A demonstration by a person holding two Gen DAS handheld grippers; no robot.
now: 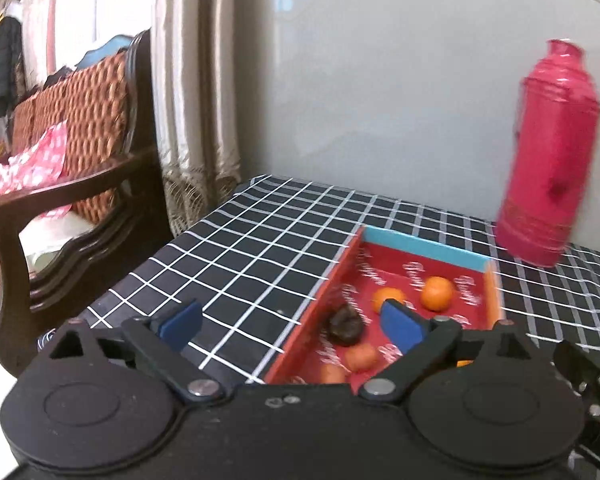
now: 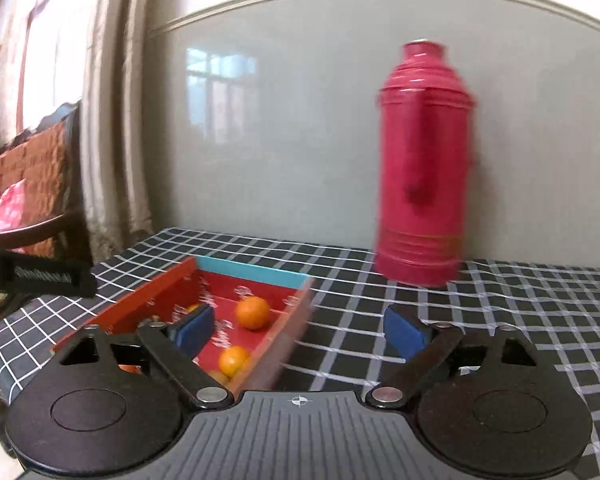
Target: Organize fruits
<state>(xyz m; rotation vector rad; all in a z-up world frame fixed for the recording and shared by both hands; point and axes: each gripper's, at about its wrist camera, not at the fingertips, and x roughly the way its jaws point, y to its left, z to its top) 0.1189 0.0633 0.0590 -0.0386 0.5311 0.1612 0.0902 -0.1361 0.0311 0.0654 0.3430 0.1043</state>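
Both my tools are released and empty, the left tool (image 1: 294, 326) and right tool (image 2: 300, 328) over the red tray (image 2: 140, 294), where the oranges (image 1: 437, 293) and a dark fruit (image 1: 344, 326) lie. A careless sweep could clip the tray wall or topple the red thermos (image 2: 424, 160) standing behind. The desk (image 1: 240, 240) wears a black checked cloth, against a grey wall, with a wooden sofa (image 1: 80, 160) and curtains alongside.

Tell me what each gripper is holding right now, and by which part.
Nothing. The left gripper and right gripper are both open and empty.
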